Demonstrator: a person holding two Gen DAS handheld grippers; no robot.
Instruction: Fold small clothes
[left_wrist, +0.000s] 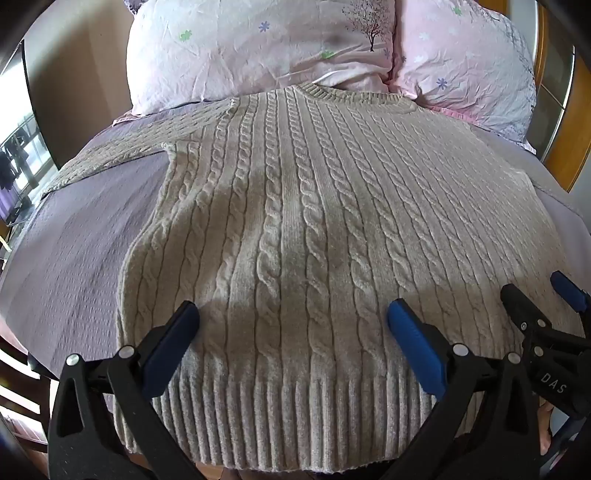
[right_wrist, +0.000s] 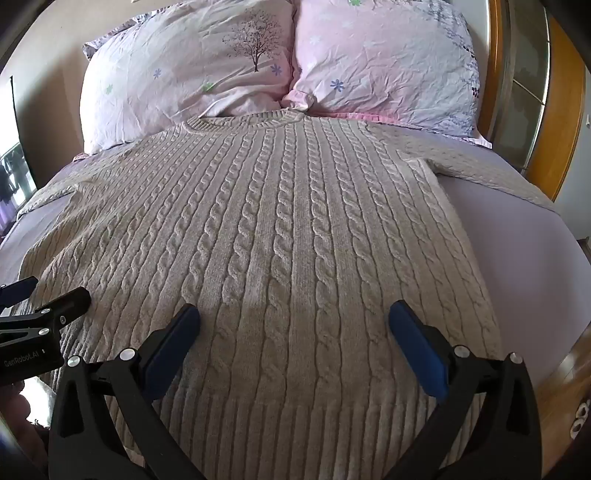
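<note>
A beige cable-knit sweater (left_wrist: 295, 206) lies flat on the bed, collar toward the pillows, ribbed hem toward me. It also shows in the right wrist view (right_wrist: 288, 229), sleeves spread to both sides. My left gripper (left_wrist: 293, 314) is open and empty, hovering over the hem on the sweater's left half. My right gripper (right_wrist: 293, 314) is open and empty over the hem on the right half. The right gripper shows at the right edge of the left wrist view (left_wrist: 535, 295); the left gripper shows at the left edge of the right wrist view (right_wrist: 44, 291).
The bed has a lilac sheet (left_wrist: 81, 240), also showing in the right wrist view (right_wrist: 517, 240). Two pink floral pillows (right_wrist: 184, 85) (right_wrist: 384, 70) lie behind the collar. A wooden headboard (right_wrist: 569, 122) stands at the right. A window (left_wrist: 18, 147) is at the far left.
</note>
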